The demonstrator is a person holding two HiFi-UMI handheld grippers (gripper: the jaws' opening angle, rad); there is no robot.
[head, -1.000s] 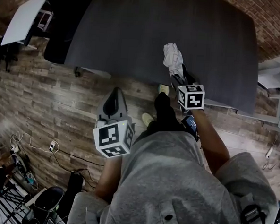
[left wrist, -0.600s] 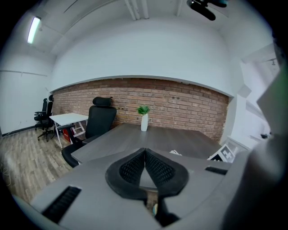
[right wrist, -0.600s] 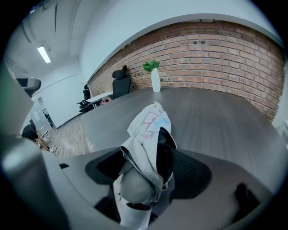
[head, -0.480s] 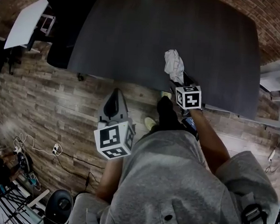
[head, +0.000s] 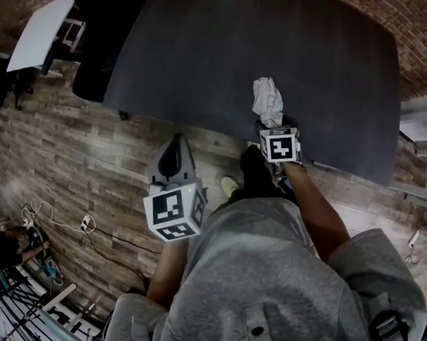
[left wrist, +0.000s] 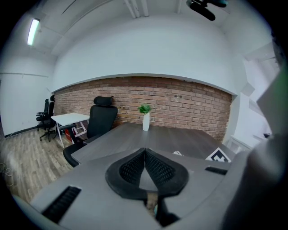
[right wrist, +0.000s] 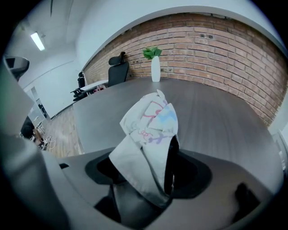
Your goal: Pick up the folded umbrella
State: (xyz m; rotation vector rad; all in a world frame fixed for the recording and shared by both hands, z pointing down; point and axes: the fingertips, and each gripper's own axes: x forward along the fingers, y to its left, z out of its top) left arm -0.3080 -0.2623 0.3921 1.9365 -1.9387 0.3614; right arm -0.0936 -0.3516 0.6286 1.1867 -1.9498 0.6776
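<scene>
Umbrella sits between right gripper's just-opened jaws.

Left tool closed; right tool widening round umbrella.

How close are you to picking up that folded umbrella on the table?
Done: the right gripper is at the folded umbrella, which lies on the dark table near its edge. In hand: its jaws have just been opening and stand wide around the umbrella, not pressing on it. Left: close on it, then lift. The left gripper is shut and empty.
</scene>
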